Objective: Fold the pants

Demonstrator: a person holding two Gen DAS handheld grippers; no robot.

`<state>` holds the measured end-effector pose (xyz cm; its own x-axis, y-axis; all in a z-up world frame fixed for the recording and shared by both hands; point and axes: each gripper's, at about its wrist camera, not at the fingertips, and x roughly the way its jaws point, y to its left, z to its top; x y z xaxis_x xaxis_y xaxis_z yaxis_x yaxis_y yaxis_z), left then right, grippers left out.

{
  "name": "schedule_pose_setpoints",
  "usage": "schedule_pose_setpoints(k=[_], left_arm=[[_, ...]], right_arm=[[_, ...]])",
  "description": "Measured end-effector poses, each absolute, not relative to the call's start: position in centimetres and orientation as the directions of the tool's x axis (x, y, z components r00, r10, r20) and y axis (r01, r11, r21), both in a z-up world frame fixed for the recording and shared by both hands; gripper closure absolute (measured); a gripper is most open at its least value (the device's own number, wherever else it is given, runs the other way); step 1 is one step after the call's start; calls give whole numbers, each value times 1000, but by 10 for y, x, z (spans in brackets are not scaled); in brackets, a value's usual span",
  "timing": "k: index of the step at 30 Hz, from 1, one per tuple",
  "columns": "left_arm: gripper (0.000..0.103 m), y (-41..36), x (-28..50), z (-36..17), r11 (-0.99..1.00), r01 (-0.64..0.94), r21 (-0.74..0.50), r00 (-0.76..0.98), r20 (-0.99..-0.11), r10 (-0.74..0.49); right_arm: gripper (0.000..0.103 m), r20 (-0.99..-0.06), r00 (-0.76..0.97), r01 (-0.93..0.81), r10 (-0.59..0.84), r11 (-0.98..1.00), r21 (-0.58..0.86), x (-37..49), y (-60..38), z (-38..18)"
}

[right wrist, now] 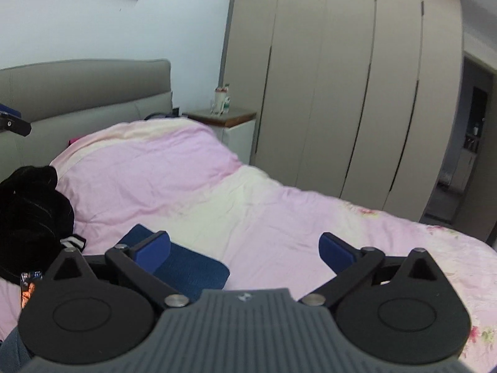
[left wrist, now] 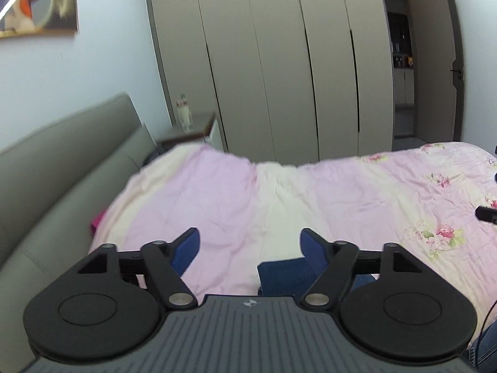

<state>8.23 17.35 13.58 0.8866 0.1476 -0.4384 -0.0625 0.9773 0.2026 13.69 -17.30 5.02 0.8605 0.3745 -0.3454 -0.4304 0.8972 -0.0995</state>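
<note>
— How is the left gripper [left wrist: 250, 244] sitting?
— It is hanging with its blue pads [left wrist: 186, 248] spread wide, gripping nothing.
— And the right gripper [right wrist: 245, 250]?
— It is standing wide too, tilting slightly downward, nothing between its pads [right wrist: 337, 253].

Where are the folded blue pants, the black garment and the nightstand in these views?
folded blue pants [right wrist: 192, 270]: right wrist view, top face of the fold.
black garment [right wrist: 31, 211]: right wrist view, middle of the heap.
nightstand [right wrist: 239, 136]: right wrist view, white front.
</note>
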Motion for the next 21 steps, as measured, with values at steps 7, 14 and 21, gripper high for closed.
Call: schedule_pose_setpoints(k=[7,14,21], left_arm=[[7,108,6,112,958,-154,240,939,-268,218],[7,80,-24,60,982,-136,132,901,-395,178],[7,65,-29,22,982,-162,98,869,-457,189]], right_arm=[[5,-201,931,-315,304,949,-23,28,-202,66],[5,-187,956,-228,227,974,17,-41,-205,36],[5,-219,955,-198,199,980,26,-79,-202,-7]])
